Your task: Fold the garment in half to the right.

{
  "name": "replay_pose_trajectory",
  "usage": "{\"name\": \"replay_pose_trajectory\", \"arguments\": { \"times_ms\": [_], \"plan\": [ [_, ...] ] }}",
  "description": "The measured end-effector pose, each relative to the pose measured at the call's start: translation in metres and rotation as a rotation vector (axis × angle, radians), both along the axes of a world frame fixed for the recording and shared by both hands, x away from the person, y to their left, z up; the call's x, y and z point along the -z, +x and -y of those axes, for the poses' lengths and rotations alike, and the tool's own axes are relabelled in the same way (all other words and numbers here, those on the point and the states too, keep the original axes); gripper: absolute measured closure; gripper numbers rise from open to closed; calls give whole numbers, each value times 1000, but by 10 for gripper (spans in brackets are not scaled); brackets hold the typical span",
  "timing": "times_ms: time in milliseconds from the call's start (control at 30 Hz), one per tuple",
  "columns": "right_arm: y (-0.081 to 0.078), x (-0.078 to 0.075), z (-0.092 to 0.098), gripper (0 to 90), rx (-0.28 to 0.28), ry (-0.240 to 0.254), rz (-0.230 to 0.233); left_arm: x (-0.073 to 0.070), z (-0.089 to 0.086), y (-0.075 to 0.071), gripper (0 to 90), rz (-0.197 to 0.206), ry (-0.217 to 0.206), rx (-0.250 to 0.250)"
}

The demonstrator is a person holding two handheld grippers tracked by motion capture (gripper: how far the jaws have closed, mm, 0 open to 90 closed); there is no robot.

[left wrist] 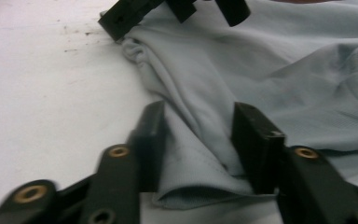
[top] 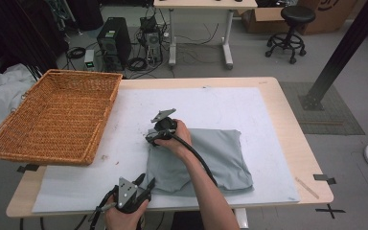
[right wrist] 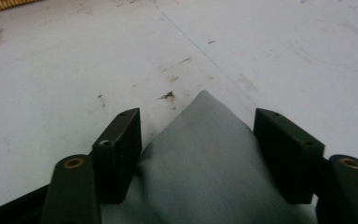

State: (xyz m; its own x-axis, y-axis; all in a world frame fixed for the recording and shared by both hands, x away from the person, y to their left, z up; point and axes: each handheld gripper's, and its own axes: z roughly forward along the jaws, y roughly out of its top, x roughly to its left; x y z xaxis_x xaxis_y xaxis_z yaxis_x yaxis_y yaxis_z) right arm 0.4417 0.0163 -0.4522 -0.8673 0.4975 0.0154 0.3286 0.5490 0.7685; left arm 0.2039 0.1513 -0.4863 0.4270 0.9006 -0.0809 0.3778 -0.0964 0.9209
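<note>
High view: a folded grey cloth (top: pixel 206 160) lies on the white mat (top: pixel 249 103). Its near-left corner sits between the spread jaws of the left gripper (top: pixel 143 184), pads either side of the hem, not pressing. Its far-left corner lies between the parted jaws of the right gripper (top: pixel 154 139). A wicker basket (top: pixel 9 129) stands beyond the left gripper, well apart.

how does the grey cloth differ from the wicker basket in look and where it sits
The cloth is soft, grey and lies folded flat on the white mat; the basket is stiff, woven, orange-brown with raised walls. The cloth sits wholly on the table; the basket overhangs its left edge. Both grippers reach the cloth, none the basket.
</note>
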Motion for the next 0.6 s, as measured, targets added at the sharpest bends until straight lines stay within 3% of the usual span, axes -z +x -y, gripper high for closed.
{"name": "replay_pose_trajectory", "arguments": {
  "times_ms": [167, 267, 300, 400, 500, 600],
  "plan": [
    [1, 0, 0, 438, 9, 23, -9, 2, -2, 1, 755, -11, -51, 27],
    [1, 0, 2, 628, 23, 25, -2, 2, -3, 2, 794, -18, -69, 31],
    [2, -1, 3, 680, 27, 35, -20, 2, -3, 2, 800, -18, -73, 34],
    [1, -2, 4, 779, 22, 45, -40, 1, -2, 2, 813, -18, -64, 36],
    [0, -5, 5, 807, 21, 29, -33, 1, -2, 3, 822, -21, -65, 31],
    [0, -8, 7, 810, 29, 52, -39, -1, -4, 3, 825, -34, -72, 32]
  ]
}}
